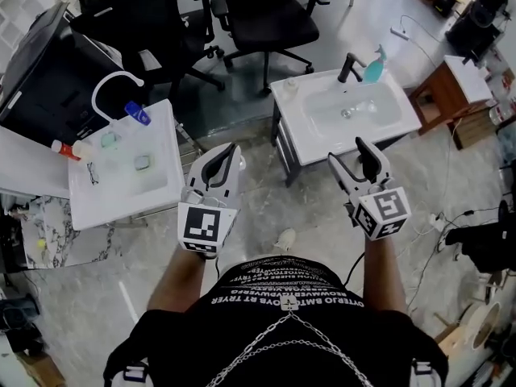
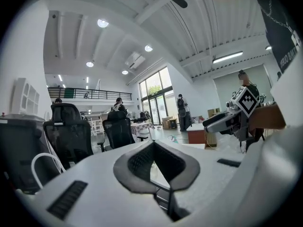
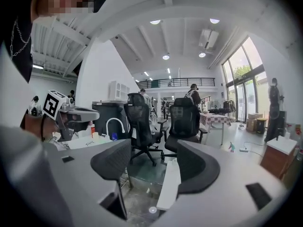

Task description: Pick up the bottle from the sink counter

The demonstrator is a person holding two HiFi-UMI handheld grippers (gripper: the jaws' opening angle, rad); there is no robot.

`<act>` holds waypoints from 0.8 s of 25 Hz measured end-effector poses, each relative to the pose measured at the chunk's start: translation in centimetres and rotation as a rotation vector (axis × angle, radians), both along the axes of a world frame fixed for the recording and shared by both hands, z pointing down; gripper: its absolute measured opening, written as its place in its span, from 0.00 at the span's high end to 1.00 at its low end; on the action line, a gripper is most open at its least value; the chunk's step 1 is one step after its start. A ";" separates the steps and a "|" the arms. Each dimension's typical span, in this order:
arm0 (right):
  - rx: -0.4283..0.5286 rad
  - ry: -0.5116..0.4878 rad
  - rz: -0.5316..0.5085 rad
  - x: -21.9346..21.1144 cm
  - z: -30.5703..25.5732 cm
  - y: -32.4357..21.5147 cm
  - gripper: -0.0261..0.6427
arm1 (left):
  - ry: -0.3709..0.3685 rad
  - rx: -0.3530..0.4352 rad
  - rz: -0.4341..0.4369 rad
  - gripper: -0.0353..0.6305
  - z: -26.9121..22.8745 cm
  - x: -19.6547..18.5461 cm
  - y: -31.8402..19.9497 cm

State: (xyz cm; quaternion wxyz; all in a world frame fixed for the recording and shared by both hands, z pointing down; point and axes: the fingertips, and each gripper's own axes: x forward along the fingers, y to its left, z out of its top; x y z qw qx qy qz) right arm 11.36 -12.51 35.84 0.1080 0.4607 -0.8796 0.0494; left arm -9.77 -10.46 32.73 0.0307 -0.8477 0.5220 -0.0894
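Note:
Two white sink counters stand ahead of me. The right one (image 1: 300,127) carries a black tap (image 1: 349,67) and a teal spray bottle (image 1: 375,64) at its back edge. On the left one (image 1: 161,160) lie a blue bottle (image 1: 137,113) and a red-capped bottle (image 1: 64,148) beside a white hooped tap (image 1: 113,83). My left gripper (image 1: 226,153) hangs in the air between the counters, its pad tips touching and nothing between them (image 2: 152,143). My right gripper (image 1: 355,156) hovers before the right counter's front edge, jaws apart and empty (image 3: 151,167). The teal spray bottle (image 3: 231,147) shows small and far off.
Black office chairs (image 1: 266,18) stand behind both counters. A wooden cabinet (image 1: 451,95) sits right of the right sink, with cables on the floor near it. A dark cabinet (image 1: 40,71) is at far left. People stand far off by the glass doors (image 2: 182,111).

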 end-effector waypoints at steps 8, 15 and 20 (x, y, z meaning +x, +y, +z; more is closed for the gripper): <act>-0.010 0.004 -0.068 3.3 1.6 -4.6 0.53 | -0.011 -0.029 -0.060 0.94 1.8 3.4 -4.6; -0.024 -0.033 -0.079 4.5 2.6 -5.5 0.53 | -0.041 -0.027 -0.042 0.94 1.7 5.8 -5.3; -0.048 -0.041 -0.083 4.3 3.6 -6.9 0.53 | -0.047 -0.033 -0.047 0.94 1.6 5.6 -6.6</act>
